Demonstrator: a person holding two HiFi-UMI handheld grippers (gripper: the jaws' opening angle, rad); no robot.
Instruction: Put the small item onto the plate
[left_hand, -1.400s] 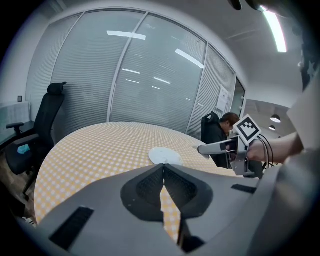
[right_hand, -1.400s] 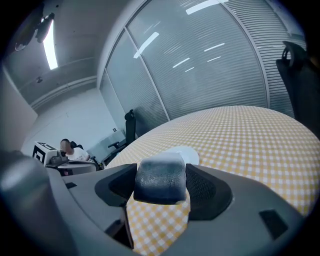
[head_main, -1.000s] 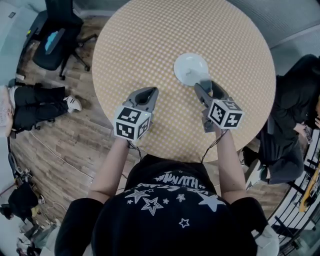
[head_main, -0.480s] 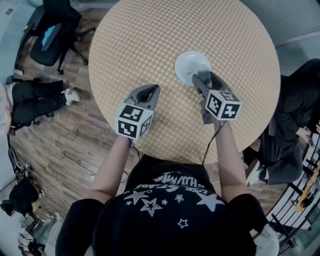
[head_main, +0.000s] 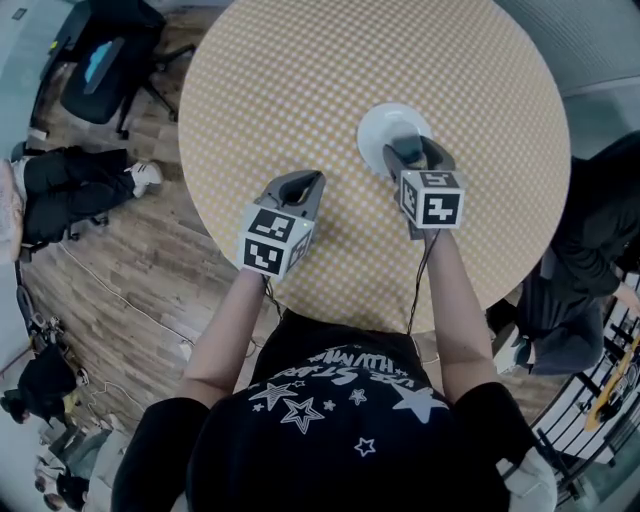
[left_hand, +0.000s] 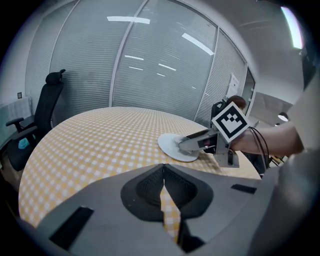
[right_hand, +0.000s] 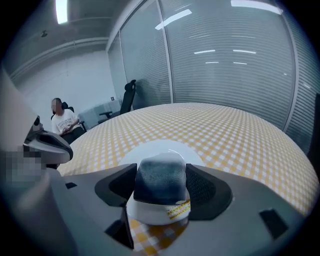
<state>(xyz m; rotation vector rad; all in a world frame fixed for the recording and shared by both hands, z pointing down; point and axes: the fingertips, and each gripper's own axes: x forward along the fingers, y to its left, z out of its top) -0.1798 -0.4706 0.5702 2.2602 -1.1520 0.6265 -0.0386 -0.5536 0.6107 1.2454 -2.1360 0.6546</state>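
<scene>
Grey small item (right_hand: 160, 177) is clamped by the right gripper (head_main: 411, 157) over the near rim of the white plate (head_main: 380, 120), release still being owed, while the left gripper (left_hand: 163, 190) is closed on nothing

Light even, cool, indoor, fairly bright. The source is overhead: a ceiling strip light (right_hand: 60, 11) burns white in the right gripper view, and more strips show as pale streaks mirrored on the glass wall (left_hand: 150, 60) in the left gripper view.

Shadows are soft and weak on the table (head_main: 300, 80). The white plate (head_main: 380, 120) is the brightest patch in the head view, nearly washed out.

Both gripper views have strong fisheye bending, bowed wall lines and black corners. The small item (right_hand: 160, 181) close to the lens is soft and a little blurred. The head view is sharp at its middle and curved toward the rim.
</scene>
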